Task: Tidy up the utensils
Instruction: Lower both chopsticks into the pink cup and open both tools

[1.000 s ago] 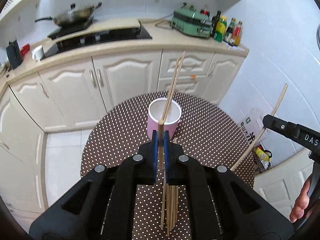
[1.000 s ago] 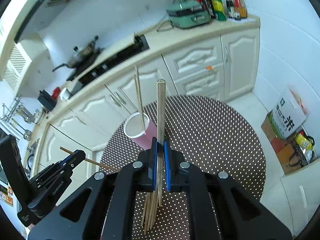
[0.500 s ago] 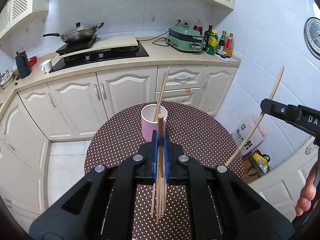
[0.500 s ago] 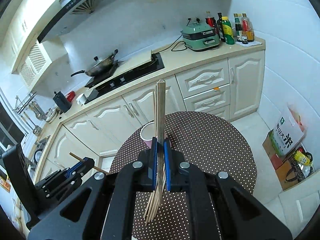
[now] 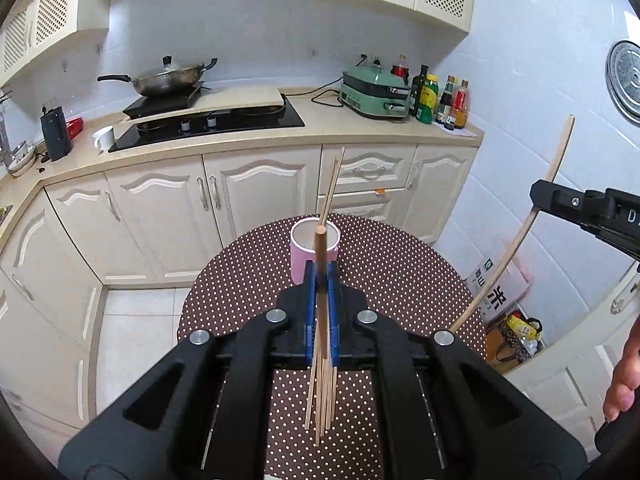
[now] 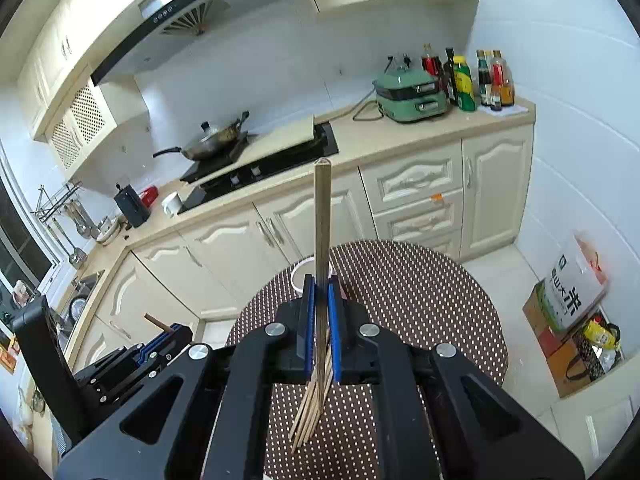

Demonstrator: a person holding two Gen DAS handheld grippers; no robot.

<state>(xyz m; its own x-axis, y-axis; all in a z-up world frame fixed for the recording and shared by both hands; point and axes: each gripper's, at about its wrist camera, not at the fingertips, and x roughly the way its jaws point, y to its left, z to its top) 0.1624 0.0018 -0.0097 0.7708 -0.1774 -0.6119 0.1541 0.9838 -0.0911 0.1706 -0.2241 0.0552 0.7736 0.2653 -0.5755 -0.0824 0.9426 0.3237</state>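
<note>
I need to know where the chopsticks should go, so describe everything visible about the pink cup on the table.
The pink cup is a plain cylinder with pale pink, glossy walls, a white rim and a white inside, probably ceramic or plastic. It stands upright on the brown polka-dot table, toward the far side. Two thin wooden chopsticks already stand in it, leaning right against the rim. No handle shows. Nothing grips it; the left hand-held gripper hides its near side.

Polka-dot table [image 5: 408, 280]: pink cup [image 5: 304, 258], chopsticks [image 5: 320, 396].
</note>
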